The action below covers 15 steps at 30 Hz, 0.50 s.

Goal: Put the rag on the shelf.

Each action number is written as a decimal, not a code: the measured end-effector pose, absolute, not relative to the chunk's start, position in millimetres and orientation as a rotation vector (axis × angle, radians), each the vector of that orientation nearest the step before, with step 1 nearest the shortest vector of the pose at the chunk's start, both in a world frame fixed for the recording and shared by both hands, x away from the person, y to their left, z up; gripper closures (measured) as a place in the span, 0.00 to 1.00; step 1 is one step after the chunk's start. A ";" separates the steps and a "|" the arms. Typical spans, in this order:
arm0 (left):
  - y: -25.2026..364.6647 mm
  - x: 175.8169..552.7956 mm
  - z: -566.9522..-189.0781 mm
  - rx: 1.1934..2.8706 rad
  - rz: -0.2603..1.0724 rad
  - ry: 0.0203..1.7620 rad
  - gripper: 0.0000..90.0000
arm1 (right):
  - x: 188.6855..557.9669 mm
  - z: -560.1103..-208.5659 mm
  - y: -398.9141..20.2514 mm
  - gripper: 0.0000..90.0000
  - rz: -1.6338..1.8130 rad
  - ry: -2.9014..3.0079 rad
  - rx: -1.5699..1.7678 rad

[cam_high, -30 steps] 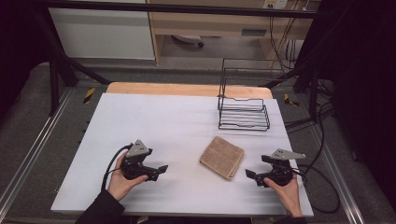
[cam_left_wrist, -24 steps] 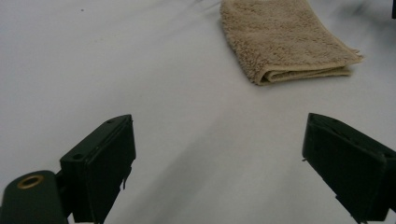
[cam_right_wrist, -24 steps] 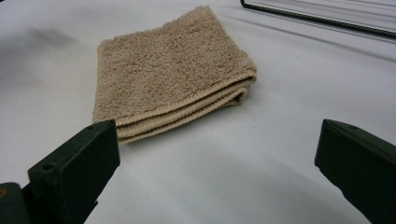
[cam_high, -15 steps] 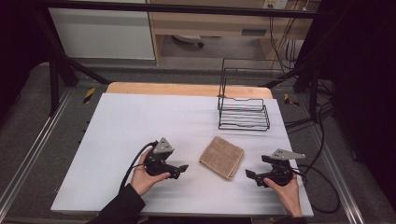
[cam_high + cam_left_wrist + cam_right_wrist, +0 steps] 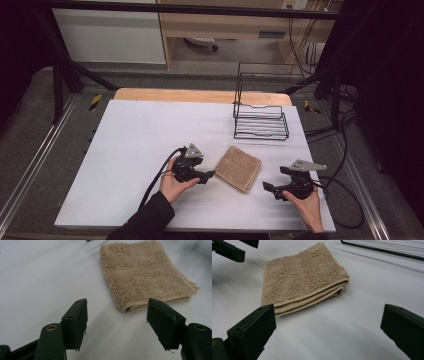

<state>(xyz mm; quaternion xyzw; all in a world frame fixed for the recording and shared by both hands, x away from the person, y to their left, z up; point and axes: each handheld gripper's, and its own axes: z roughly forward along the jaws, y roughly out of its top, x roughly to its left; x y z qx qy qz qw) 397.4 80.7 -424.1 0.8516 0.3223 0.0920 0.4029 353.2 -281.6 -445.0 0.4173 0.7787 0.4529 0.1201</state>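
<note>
Two hand-held tongs flank a folded beige terry towel (image 5: 238,168) lying flat on the white desk (image 5: 130,140): the left tongs (image 5: 209,175), jaws just narrowing yet empty, line up on its near corner for a pinch, while the right tongs (image 5: 267,189) wait wide open beside it.

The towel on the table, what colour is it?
The towel is light brown, like sand. The right gripper view shows it best.
</note>
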 end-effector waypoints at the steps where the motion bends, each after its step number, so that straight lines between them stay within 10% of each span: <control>1: 78.4 399.1 -424.8 2.155 0.234 0.817 0.38 | 353.2 -445.0 -281.6 0.01 1.323 2.275 1.219; 15: 50.6 413.9 -439.7 2.211 0.166 0.837 0.59 | 353.1 -445.2 -281.4 0.01 1.319 2.275 1.219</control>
